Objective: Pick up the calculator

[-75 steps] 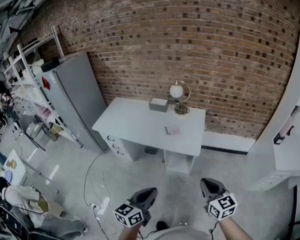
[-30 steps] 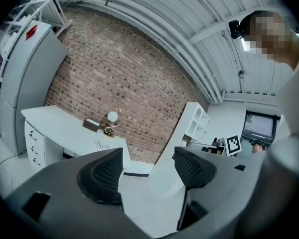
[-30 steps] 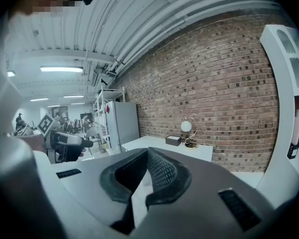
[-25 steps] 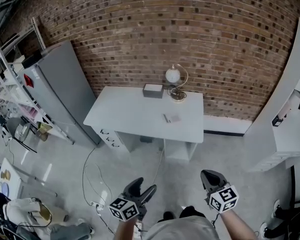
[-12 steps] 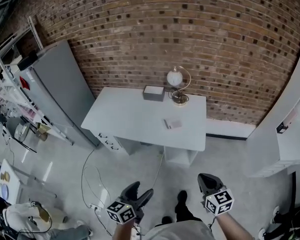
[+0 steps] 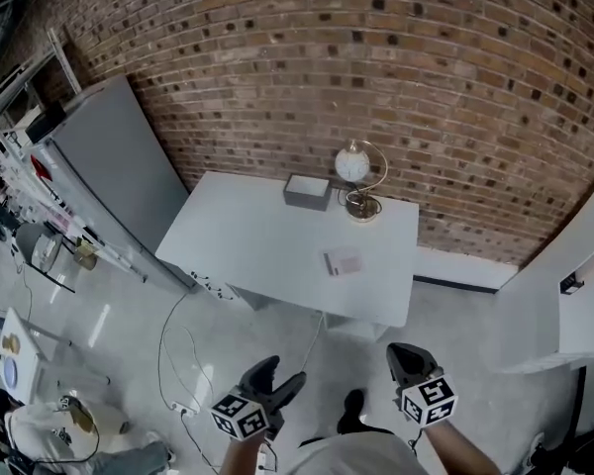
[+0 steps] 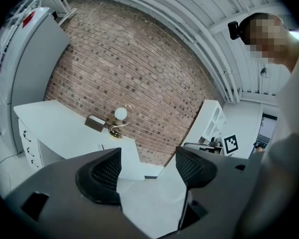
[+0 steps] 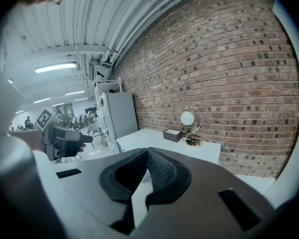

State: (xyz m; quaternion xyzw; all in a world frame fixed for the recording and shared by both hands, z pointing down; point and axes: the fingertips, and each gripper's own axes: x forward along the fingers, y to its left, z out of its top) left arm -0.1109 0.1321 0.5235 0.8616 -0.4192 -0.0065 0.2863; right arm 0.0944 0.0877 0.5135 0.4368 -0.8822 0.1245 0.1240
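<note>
The calculator [image 6: 343, 263] is a small grey slab lying flat near the right front of a white desk [image 6: 247, 236], seen in the head view. Both grippers hang low over the floor, well short of the desk. My left gripper [image 6: 280, 374] [image 7: 147, 158] is open with nothing between its jaws. To its right, my right gripper [image 6: 406, 356] [image 8: 147, 156] has its jaws closed together and empty. The desk [image 8: 154, 136] lies ahead in the right gripper view.
A globe lamp [image 6: 353, 166] and a grey box [image 6: 308, 192] stand at the desk's back edge against the brick wall. A tall grey cabinet [image 6: 109, 166] is left of the desk. Cables [image 6: 178, 364] trail on the floor. White shelving [image 6: 574, 305] is at the right.
The desk has drawn nearer and sits larger in the head view. Both grippers keep the same low position, the left still open and the right still shut.
</note>
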